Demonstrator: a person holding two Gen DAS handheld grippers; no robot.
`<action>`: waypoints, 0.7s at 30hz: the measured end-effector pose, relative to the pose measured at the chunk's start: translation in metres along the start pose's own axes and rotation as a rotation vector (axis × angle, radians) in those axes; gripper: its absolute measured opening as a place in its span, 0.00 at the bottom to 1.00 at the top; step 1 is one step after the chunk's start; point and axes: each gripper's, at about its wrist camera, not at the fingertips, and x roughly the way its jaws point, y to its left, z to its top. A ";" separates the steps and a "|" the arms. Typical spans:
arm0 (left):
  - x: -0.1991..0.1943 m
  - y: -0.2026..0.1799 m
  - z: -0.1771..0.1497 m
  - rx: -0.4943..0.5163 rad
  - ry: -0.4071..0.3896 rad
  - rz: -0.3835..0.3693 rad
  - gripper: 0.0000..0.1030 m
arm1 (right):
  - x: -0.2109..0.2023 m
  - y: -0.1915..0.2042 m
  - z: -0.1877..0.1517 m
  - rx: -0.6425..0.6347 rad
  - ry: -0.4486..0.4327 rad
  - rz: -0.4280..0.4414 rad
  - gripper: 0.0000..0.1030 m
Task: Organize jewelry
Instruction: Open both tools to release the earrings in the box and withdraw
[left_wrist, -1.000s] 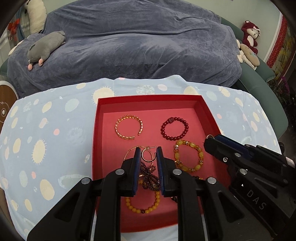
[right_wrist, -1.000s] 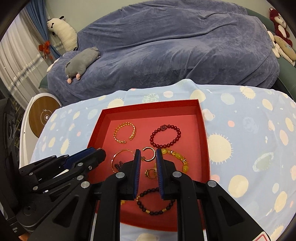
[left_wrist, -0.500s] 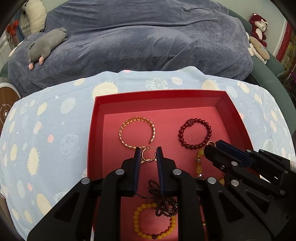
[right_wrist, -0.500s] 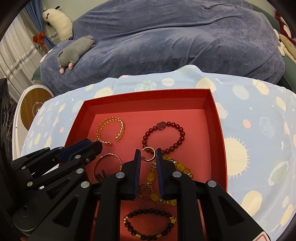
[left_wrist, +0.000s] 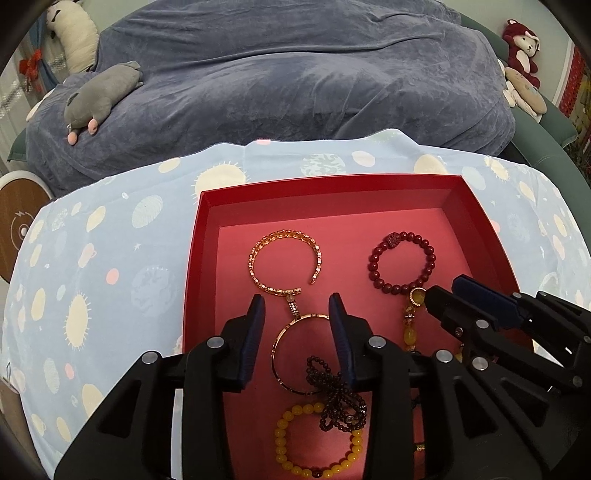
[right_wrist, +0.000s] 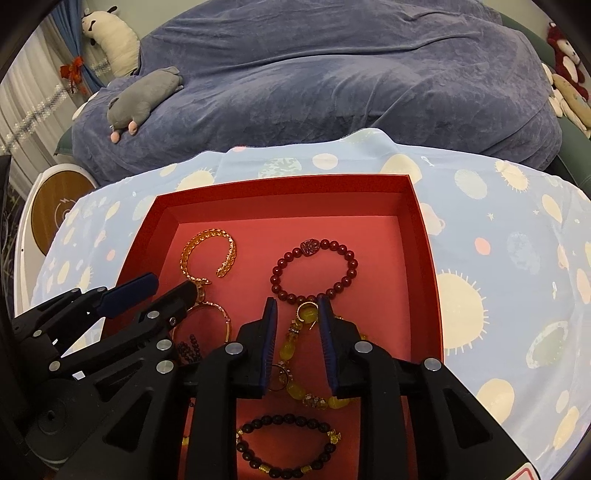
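Spotted blue cloth (left_wrist: 110, 258) carries the red tray (left_wrist: 332, 188) of bracelets, where the left gripper (left_wrist: 295, 306) and right gripper (right_wrist: 294, 306) are both opening (nothing pinched), so lowering squarely avoids snagging neighbours.

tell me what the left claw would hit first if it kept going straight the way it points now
Most likely the small gold hoop lying between its opening fingers, where it touches the gold cuff, or the red tray floor beneath. Nothing is gripped by the left claw. Depth is hard to judge here.
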 end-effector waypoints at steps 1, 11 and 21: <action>-0.002 0.000 0.000 0.001 0.000 0.002 0.33 | -0.002 0.000 -0.001 0.000 -0.001 0.000 0.22; -0.038 -0.002 -0.007 0.001 -0.030 0.007 0.34 | -0.039 0.006 -0.009 0.000 -0.040 -0.013 0.24; -0.083 -0.002 -0.027 -0.011 -0.067 0.019 0.45 | -0.084 0.007 -0.033 0.020 -0.087 -0.031 0.38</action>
